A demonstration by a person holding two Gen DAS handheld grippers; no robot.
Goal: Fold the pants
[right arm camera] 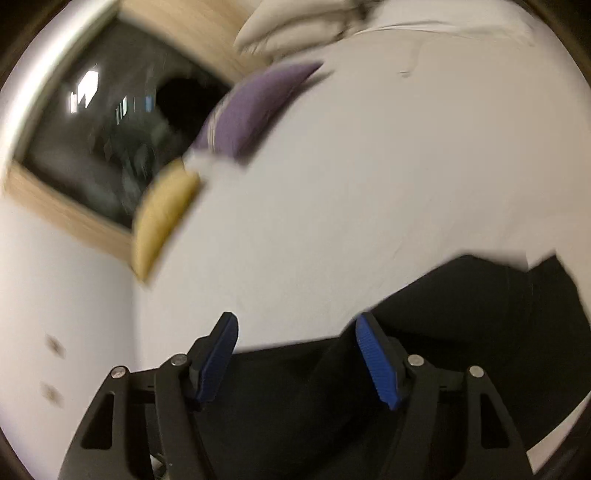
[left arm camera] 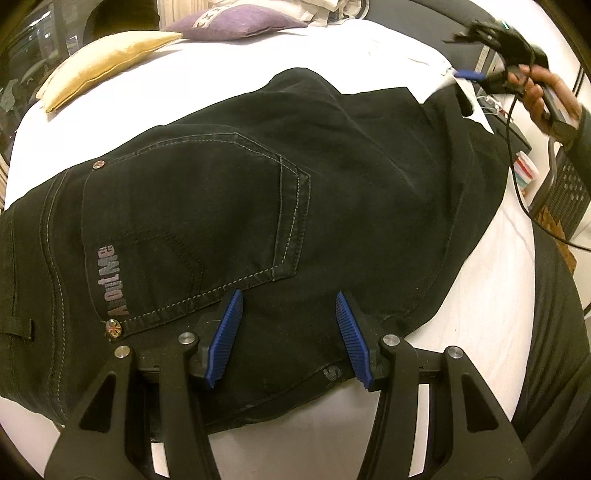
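Left hand-held gripper (left arm camera: pixel 288 332) hovers low over the near edge of the pants (left arm camera: pixel 258 206), jaws spread wide, nothing between the blue pads (left arm camera: pixel 226 338). Right hand-held gripper (right arm camera: pixel 295 354) also stands with jaws apart and empty; in the left wrist view it shows far off at the upper right (left arm camera: pixel 491 48), lifted above the far end of the garment, held in the person's right hand (left arm camera: pixel 546 96).

Pants: black denim, lying on the white bed (left arm camera: pixel 229 62), back pocket (left arm camera: pixel 192 221) up, waistband toward the left of the left wrist view. Fabric looks doubled, one leg stacked on the other, and the far end appears turned back on itself (layering hard to read, black on black). Right wrist view is motion-blurred; it shows only a dark slab of the pants (right arm camera: pixel 461 317) below and right of the fingers.

Progress, as a judgement: lengthwise fold done, a crosswise fold seemingly under way or just laid. Remaining: bring the bundle to a compact rectangle and smooth the edges. Neither gripper has cloth, so a fresh grasp is needed first.

Containers: none in play on the bed. Yellow cushion (left arm camera: pixel 107 66) and purple cushion (left arm camera: pixel 236 22) sit near the head, well apart from the pants. A small striped cup-like item (left arm camera: pixel 526 171) shows off the bed to the right; contents cannot be told.
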